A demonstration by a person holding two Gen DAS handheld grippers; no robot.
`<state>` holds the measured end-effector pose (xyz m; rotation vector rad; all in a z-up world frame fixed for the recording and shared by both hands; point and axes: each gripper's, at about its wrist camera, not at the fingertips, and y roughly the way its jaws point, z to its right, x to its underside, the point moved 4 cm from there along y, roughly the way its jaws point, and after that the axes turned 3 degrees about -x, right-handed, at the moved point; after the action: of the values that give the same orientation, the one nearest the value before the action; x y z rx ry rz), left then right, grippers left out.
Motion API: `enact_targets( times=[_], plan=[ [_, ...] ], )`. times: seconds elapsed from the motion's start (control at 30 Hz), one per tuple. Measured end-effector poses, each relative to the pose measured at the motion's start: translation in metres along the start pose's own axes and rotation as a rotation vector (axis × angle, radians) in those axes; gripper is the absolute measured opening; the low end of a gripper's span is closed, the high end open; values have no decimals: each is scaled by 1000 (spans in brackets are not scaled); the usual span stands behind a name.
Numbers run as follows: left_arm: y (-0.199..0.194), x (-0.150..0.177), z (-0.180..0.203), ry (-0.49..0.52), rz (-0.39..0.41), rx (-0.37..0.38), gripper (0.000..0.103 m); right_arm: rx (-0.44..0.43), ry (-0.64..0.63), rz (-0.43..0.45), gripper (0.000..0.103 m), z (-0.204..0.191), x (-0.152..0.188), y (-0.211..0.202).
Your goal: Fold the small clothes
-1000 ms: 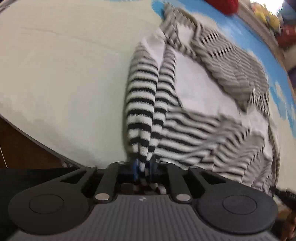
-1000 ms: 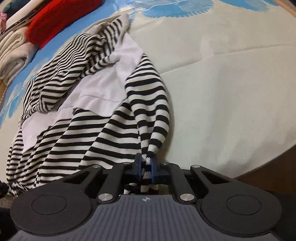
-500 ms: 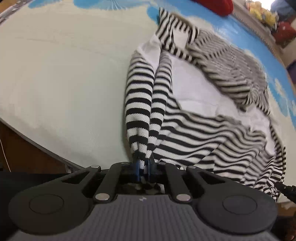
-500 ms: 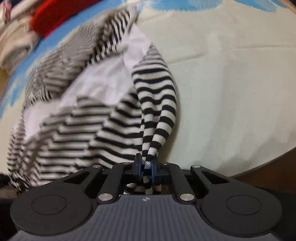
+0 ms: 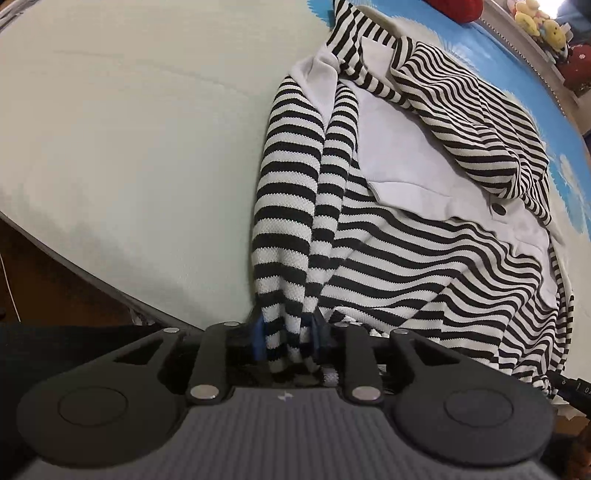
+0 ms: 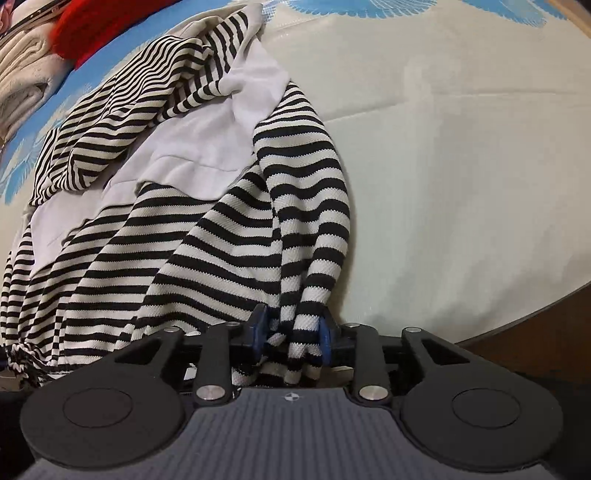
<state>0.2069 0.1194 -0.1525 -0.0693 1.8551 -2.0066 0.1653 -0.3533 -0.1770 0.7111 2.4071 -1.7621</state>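
Observation:
A black-and-white striped top (image 5: pixel 424 266) with a plain white panel (image 5: pixel 417 162) lies crumpled on the pale sheet (image 5: pixel 129 129). One striped fold (image 5: pixel 288 184) runs down into my left gripper (image 5: pixel 288 332), whose jaws are opening; the cloth sits loosely between the blue pads (image 5: pixel 258 332). In the right wrist view the same top (image 6: pixel 147 258) spreads to the left. Another striped fold (image 6: pixel 306 184) leads into my right gripper (image 6: pixel 291 328). Its jaws are opening too, with the cloth still between the pads (image 6: pixel 325 332).
The sheet's near edge (image 5: pixel 74 266) drops to brown floor close to both grippers (image 6: pixel 535 325). A red item (image 6: pixel 92 26) and folded cream cloth (image 6: pixel 26 81) lie beyond the top. Plush toys (image 5: pixel 543 26) sit at the far right edge.
Both pairs of pads have parted from a tight pinch on the striped folds to a wider gap. The cloth has slackened and settled onto the sheet.

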Motion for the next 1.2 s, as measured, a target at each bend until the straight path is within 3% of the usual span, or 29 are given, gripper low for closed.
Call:
enact_targets(
  times=[0.1, 0.2, 0.23, 0.33, 0.7, 0.97, 1.2],
  plan=[
    [0, 1, 1, 11, 4, -6, 27, 0, -6, 2, 27, 0, -1, 1],
    [-1, 2, 2, 23, 14, -4, 19, -17, -16, 8, 13, -3, -2, -1],
    [-2, 2, 3, 28, 17, 2, 13, -17, -22, 14, 12, -3, -2, -3],
    [-5, 2, 5, 43, 35, 8, 10, -27, -15, 33, 9, -2, -3, -7],
    [-29, 1, 14, 104, 147, 28, 8, -86, -43, 169, 8, -11, -11, -37],
    [-112, -12, 18, 202, 299, 166, 8, -198, -41, 343, 6, -11, -33, -115],
    [-200, 19, 6, 327, 309, 266, 8, -320, -64, 387, 6, 3, -14, -207]
  ],
)
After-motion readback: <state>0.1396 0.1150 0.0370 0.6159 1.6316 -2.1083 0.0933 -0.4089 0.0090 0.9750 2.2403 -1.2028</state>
